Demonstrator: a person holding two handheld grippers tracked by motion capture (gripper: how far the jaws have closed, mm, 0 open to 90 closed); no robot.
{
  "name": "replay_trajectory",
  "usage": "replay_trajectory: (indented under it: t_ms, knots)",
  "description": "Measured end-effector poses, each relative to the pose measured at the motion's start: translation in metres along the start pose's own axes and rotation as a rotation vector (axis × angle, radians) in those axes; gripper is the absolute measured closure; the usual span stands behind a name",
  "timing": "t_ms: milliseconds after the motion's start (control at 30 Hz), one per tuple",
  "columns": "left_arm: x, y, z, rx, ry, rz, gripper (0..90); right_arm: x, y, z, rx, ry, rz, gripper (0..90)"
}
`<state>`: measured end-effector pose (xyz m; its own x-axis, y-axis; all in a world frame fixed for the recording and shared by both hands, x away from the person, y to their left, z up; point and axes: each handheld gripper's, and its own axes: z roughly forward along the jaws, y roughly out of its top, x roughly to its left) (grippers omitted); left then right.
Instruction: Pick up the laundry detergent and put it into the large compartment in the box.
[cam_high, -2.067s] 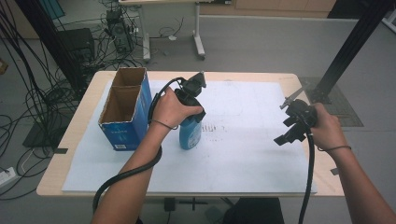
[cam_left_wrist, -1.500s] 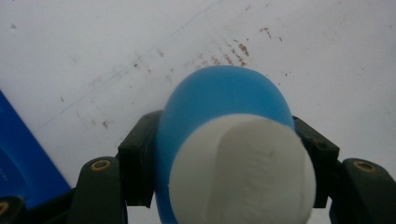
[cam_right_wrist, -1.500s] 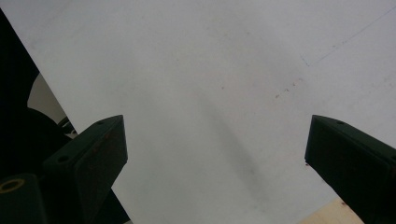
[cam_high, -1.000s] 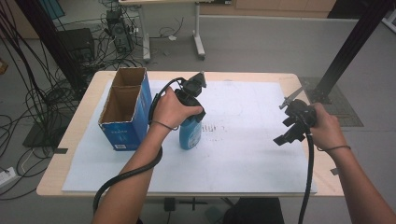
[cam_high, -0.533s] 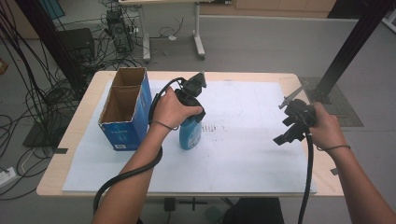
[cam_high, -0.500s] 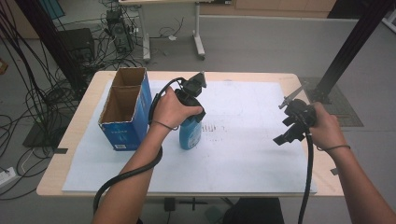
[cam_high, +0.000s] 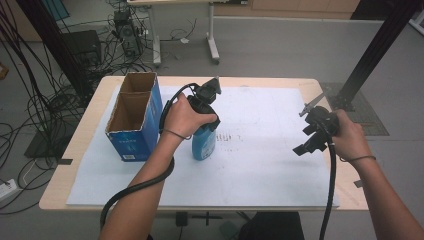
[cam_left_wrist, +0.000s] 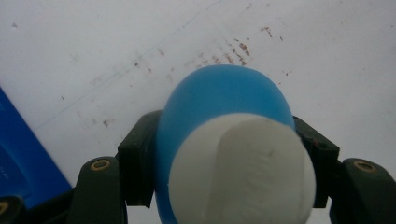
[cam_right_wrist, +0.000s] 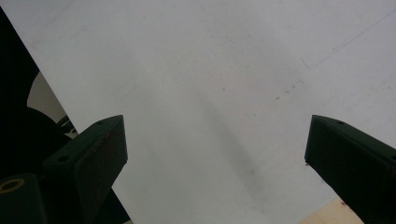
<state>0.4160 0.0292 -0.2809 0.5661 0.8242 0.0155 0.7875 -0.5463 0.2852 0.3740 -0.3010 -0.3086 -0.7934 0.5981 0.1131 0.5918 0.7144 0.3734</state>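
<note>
Two grippers are over the table (cam_high: 75, 165), which carries a white sheet (cam_high: 260, 165). The left gripper (cam_high: 202, 117) points down onto a blue bottle (cam_high: 203, 142) that stands upright on the sheet, just right of an open blue box (cam_high: 131, 142). In the left gripper view its jaws are clamped on the bottle (cam_left_wrist: 219, 100) from both sides, below the white cap (cam_left_wrist: 243, 170), with a pad pressed against each flank of the blue body. A corner of the box (cam_left_wrist: 18, 158) shows at the left edge there, and brown specks mark the sheet (cam_left_wrist: 93, 46) around the bottle. The left hand (cam_high: 184, 117) wraps the gripper from above, and its black cable loops down along the forearm.

The right gripper (cam_high: 311, 142) hangs over the sheet's right edge, well apart from the bottle, held by the right hand (cam_high: 350, 140). In the right gripper view its jaws stand wide apart with nothing between them, above bare sheet (cam_right_wrist: 210, 93) and a sliver of table (cam_right_wrist: 327, 215).
</note>
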Motion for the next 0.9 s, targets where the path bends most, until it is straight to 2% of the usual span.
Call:
replay_trajectory:
  t_ms: [33, 467, 900]
  knots:
    - [-0.0002, 0.0000, 0.0001, 0.001, 0.000, -0.002, 37.0, -0.0014, -0.0002, 0.0001, 0.008, -0.003, -0.024, 5.6]
    - [-0.0003, -0.0001, -0.0003, 0.001, -0.001, -0.004, 37.0, -0.0010, 0.0006, 0.0006, 0.010, -0.001, -0.019, 5.6]
    - [-0.0006, -0.0005, 0.0000, -0.002, 0.003, 0.001, 37.1, -0.0016, 0.0039, -0.0009, 0.015, -0.007, -0.038, 5.6]
